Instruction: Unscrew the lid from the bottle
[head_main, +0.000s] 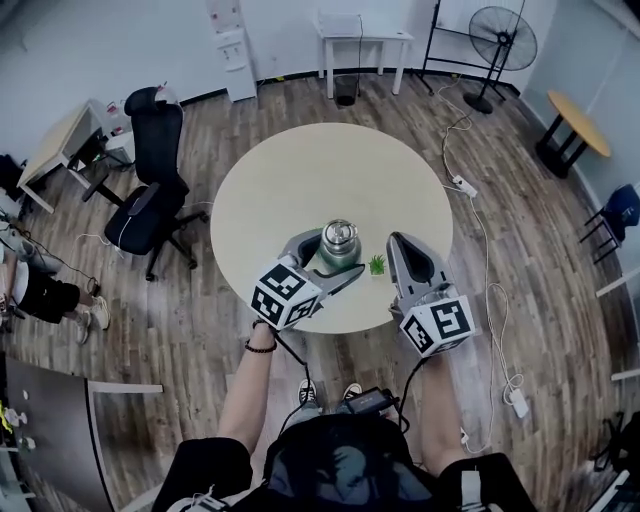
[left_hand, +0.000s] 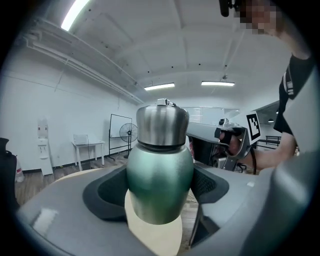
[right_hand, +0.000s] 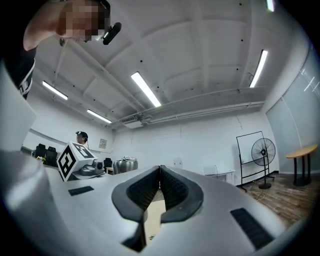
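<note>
The left gripper (left_hand: 160, 190) pinches the green bottle (left_hand: 160, 175) by its body, the steel lid (left_hand: 161, 125) on; the right gripper (head_main: 399, 240), at the bottle's three o'clock, has its jaws pressed together, empty.

The ceiling strip lights (right_hand: 146, 89) are glowing white overhead, filling the room brightly and evenly. Shadows on the floor (head_main: 180, 320) are falling soft and faint. Both gripper views are bending hard towards their rims, with black vignetting closing the corners. The bottle (left_hand: 160, 175) is catching soft, streaky highlights.
</note>
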